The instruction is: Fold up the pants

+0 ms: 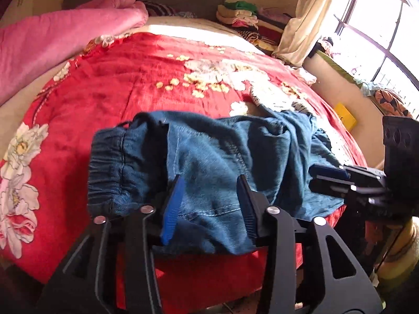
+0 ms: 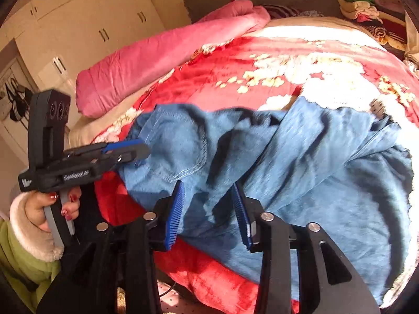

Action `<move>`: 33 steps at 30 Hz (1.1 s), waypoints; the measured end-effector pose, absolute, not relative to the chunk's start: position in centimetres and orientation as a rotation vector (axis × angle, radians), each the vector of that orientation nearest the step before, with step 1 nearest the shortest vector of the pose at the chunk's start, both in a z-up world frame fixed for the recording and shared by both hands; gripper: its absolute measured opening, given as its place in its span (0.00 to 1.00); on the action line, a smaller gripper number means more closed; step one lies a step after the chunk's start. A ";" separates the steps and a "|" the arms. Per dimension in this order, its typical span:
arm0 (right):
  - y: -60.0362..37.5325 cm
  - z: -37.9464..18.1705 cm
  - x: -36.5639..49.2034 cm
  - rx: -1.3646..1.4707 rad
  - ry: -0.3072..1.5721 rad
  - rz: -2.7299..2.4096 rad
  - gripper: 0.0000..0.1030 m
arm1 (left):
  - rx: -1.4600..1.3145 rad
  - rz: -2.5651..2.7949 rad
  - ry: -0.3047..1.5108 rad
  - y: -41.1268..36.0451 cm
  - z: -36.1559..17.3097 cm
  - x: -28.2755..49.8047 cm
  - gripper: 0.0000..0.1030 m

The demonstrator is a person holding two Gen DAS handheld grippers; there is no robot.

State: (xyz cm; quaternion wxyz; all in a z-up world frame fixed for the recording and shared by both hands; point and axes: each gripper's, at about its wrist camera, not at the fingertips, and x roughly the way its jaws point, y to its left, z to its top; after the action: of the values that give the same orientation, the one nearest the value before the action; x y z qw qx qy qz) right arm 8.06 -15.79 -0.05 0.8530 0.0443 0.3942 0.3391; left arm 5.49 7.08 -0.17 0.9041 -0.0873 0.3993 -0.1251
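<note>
Blue denim pants (image 1: 209,151) lie crumpled near the front edge of a red floral bedcover (image 1: 117,83), elastic waistband (image 1: 110,167) to the left. My left gripper (image 1: 209,179) hangs open over the seat of the pants, and its blue pads (image 1: 171,209) stand apart with cloth below them, not pinched. My right gripper (image 2: 208,185) is open too, over the rumpled legs (image 2: 327,170). In the right wrist view the left gripper (image 2: 131,151) shows side-on at the pants' left edge, held by a hand (image 2: 49,209) in a green sleeve. The right gripper (image 1: 330,178) shows at the pants' right edge.
A rolled pink quilt (image 1: 65,34) lies along the bed's left side. Folded clothes (image 1: 241,15) are stacked at the far end by a cream curtain (image 1: 306,26) and a window (image 1: 379,39). Wardrobe doors (image 2: 91,21) stand beyond the bed. The bed's front edge drops just below the pants.
</note>
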 end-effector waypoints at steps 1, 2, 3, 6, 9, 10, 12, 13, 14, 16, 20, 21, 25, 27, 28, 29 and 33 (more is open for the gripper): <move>-16.5 0.7 8.9 0.099 0.815 0.683 0.45 | -0.185 -0.270 0.814 6.7 0.5 5.4 0.35; -17.1 1.3 10.1 0.097 0.808 0.649 0.46 | -0.190 -0.300 0.802 6.2 1.1 5.3 0.35; -17.8 1.8 11.1 0.094 0.805 0.618 0.47 | -0.190 -0.333 0.795 5.5 1.6 5.4 0.36; -19.0 2.6 14.5 0.085 0.812 0.557 0.53 | -0.166 -0.418 0.801 2.8 2.1 6.4 0.36; -18.2 2.4 18.4 0.037 0.854 0.511 0.57 | -0.179 -0.516 0.858 -0.4 1.3 8.0 0.36; -17.9 2.2 19.7 0.018 0.871 0.510 0.58 | -0.167 -0.534 0.873 -1.4 1.0 8.5 0.36; -17.0 1.8 21.6 -0.004 0.906 0.479 0.59 | -0.143 -0.568 0.904 -3.4 0.2 9.3 0.36; -16.6 1.4 22.6 -0.013 0.927 0.490 0.59 | -0.148 -0.579 0.926 -4.1 -0.2 9.8 0.36; -16.0 0.9 23.6 -0.027 0.943 0.488 0.59 | -0.152 -0.596 0.946 -4.7 -0.8 10.1 0.36; -14.8 -0.2 25.3 -0.061 0.984 0.475 0.59 | -0.142 -0.589 0.965 -5.5 -2.0 10.8 0.36; -12.7 -2.5 27.9 -0.112 1.035 0.430 0.59 | -0.167 -0.602 0.988 -6.0 -4.3 11.2 0.22; -12.3 -3.0 28.4 -0.125 1.043 0.418 0.59 | -0.170 -0.608 0.990 -6.1 -4.7 11.3 0.19; -10.9 -4.7 30.6 -0.158 1.079 0.359 0.58 | -0.179 -0.630 0.981 -6.0 -5.5 11.5 0.09; -10.5 -5.3 31.3 -0.201 1.072 0.321 0.33 | -0.193 -0.635 0.980 -5.8 -5.8 11.7 0.06; -10.6 -5.4 31.5 -0.208 1.065 0.319 0.27 | -0.195 -0.636 0.978 -5.7 -5.9 11.8 0.04; -11.0 -5.3 31.6 -0.183 1.063 0.332 0.18 | -0.193 -0.637 0.975 -5.7 -5.9 11.8 0.04; -14.9 -2.5 30.1 -0.020 1.001 0.364 0.08 | -0.199 -0.651 0.960 -5.3 -5.6 11.5 0.03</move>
State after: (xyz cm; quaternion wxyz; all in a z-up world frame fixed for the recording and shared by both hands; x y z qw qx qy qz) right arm 30.10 -14.89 -2.47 0.8614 -0.0094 0.4773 0.1733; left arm 11.48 -5.26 -5.64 0.8319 -0.0939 0.4527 -0.3069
